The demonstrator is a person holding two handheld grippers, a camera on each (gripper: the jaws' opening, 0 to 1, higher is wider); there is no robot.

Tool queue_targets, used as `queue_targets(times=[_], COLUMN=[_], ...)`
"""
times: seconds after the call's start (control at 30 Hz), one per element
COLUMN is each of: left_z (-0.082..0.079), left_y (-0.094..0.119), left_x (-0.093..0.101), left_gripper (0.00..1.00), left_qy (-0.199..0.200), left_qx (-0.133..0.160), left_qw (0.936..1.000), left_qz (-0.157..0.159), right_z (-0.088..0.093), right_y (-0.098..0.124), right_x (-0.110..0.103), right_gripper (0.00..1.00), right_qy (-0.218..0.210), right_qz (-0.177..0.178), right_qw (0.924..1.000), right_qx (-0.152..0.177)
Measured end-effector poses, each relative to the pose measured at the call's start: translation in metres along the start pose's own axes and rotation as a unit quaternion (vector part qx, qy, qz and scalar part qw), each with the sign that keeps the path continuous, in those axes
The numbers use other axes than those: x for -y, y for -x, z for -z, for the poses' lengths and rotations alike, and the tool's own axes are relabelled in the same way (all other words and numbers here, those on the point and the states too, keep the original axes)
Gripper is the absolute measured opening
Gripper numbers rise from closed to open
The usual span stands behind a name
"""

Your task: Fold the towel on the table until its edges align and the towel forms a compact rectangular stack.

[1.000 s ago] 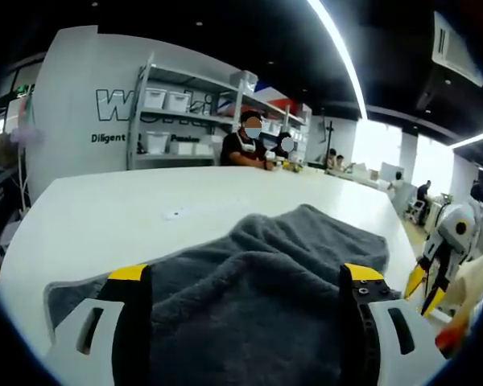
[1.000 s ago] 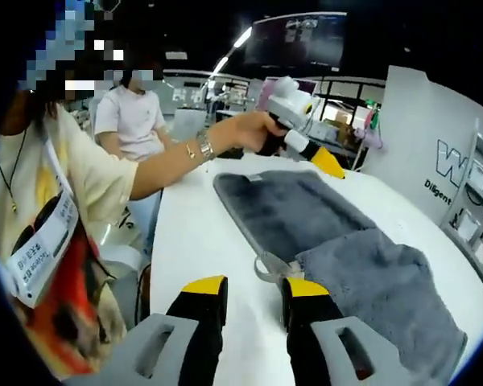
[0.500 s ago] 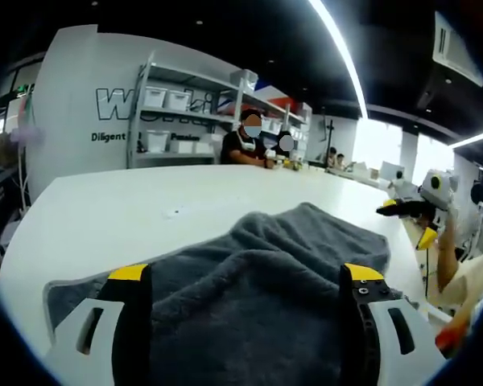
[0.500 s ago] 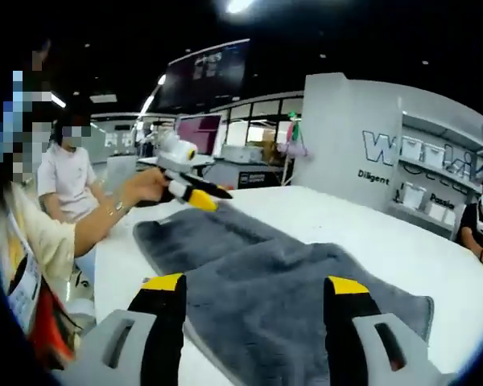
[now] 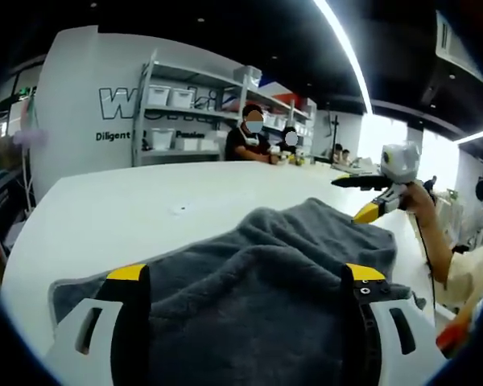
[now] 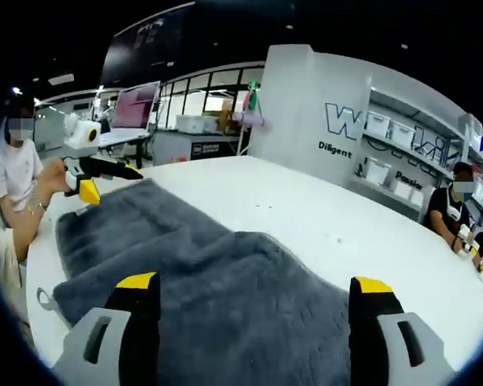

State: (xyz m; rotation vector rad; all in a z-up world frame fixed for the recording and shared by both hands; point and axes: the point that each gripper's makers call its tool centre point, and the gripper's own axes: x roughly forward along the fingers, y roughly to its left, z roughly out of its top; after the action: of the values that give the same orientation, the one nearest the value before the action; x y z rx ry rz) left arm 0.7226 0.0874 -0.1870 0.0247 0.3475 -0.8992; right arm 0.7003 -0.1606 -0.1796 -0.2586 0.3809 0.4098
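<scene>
Open workroom, dark ceiling with strip lights; a white wall with lettering and shelves (image 5: 197, 100) of white bins stand behind the table (image 5: 145, 201). The table is white and wide. Two seated people (image 5: 253, 141) at its far side in my left gripper view; another person (image 6: 16, 169) in a pale shirt sits off the near end in my right gripper view.

The towel (image 5: 258, 289) is grey, plush, lying rumpled on the table with one layer lapped over another, edges not aligned. In the right gripper view the towel (image 6: 217, 281) runs from under my jaws back toward the other gripper; a small loop tag shows at its near corner.

Left gripper (image 5: 245, 277): jaws spread wide, yellow tips low over the towel, nothing between them. I cannot tell whether the tips touch the pile.

Right gripper (image 6: 253, 285): jaws likewise spread wide, over the towel, holding nothing.

In the left gripper view the right gripper (image 5: 366, 201) shows at the far right, held in a hand (image 5: 414, 197), above the towel's far edge. In the right gripper view the left gripper (image 6: 105, 178) sits at the towel's far left end, a hand (image 6: 52, 177) on it, one yellow tip pointing down close to the cloth.
</scene>
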Motion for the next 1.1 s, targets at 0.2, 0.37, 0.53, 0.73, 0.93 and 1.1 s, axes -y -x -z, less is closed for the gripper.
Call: queue_targets(times=[0.2,0.37,0.53,0.73,0.93,1.1], left_z=[0.0,-0.01,-0.011,-0.01,-0.015,-0.011], left_y=[-0.001,0.002,0.001,0.011,0.046,0.088], left_x=[0.001,0.022,0.035,0.047,0.048,0.039], left_gripper=[0.96,0.97,0.96,0.98,0.95,0.89], left_qy=[-0.007,-0.036,-0.059,-0.066,-0.059,-0.042], left_qx=[-0.005,0.006,0.006,0.017,0.046,0.066], left_qw=[0.9999,0.9993,0.9982,0.9976,0.9971,0.9958], left_qz=[-0.007,0.004,0.006,0.01,-0.013,-0.048], right_z=[0.008,0.022,0.018,0.006,0.014,0.01], right_y=[-0.009,0.001,0.012,0.019,0.014,0.017], right_x=[-0.006,0.003,0.002,-0.009,-0.009,-0.017], right_gripper=[0.99,0.99,0.99,0.99,0.99,0.99], right_qy=[-0.023,-0.052,-0.056,-0.058,-0.054,-0.049], right_qz=[-0.029,-0.027,-0.03,-0.057,-0.048,-0.057], right_qw=[0.9992,0.9981,0.9973,0.9948,0.9965,0.9961], right_qx=[0.013,0.019,0.036,0.06,0.042,0.045])
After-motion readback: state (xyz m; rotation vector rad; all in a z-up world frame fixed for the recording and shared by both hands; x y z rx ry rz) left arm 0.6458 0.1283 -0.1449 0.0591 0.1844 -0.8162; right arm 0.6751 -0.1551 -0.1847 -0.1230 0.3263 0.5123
